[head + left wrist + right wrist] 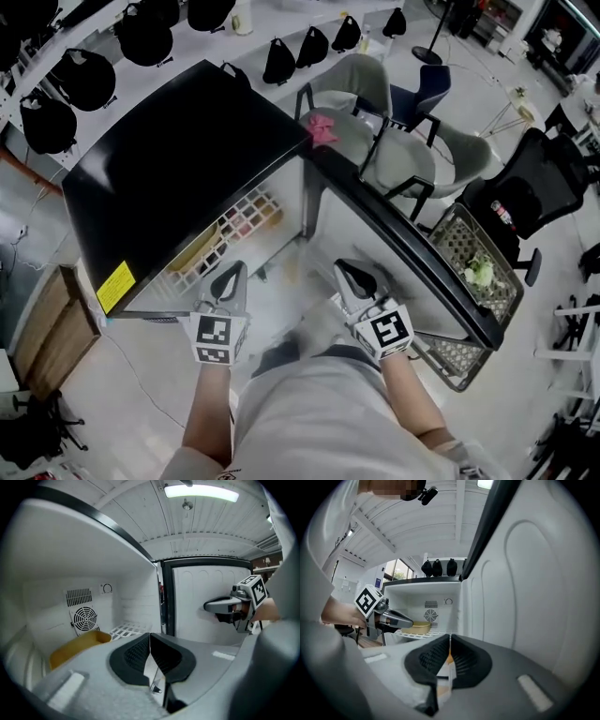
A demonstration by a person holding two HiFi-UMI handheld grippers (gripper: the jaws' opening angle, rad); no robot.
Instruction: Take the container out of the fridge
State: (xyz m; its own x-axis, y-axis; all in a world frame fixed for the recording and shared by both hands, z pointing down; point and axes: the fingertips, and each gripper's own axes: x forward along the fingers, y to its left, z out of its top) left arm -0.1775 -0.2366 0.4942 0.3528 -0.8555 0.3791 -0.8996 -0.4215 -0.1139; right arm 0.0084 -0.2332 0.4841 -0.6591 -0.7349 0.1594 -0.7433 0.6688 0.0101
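The small black fridge (pixel 178 173) stands open, its door (pixel 403 248) swung out to the right. A shallow yellow container (pixel 77 646) rests on the white wire shelf (pixel 129 630) inside, near the back wall with the fan (pixel 85 618). It also shows in the right gripper view as the container (pixel 417 627). My left gripper (pixel 228 281) hovers just outside the fridge opening, shut and holding nothing. My right gripper (pixel 354 278) is beside it, close to the door's inner face, also shut and empty. Each gripper sees the other: right gripper (pixel 220 605), left gripper (pixel 401 619).
Grey chairs (pixel 375 89) with a pink cloth (pixel 322 129) stand behind the fridge. A wire basket (pixel 473 272) sits right of the door, a wooden box (pixel 52 328) on the floor at left. Black bags (pixel 84 80) hang along the back.
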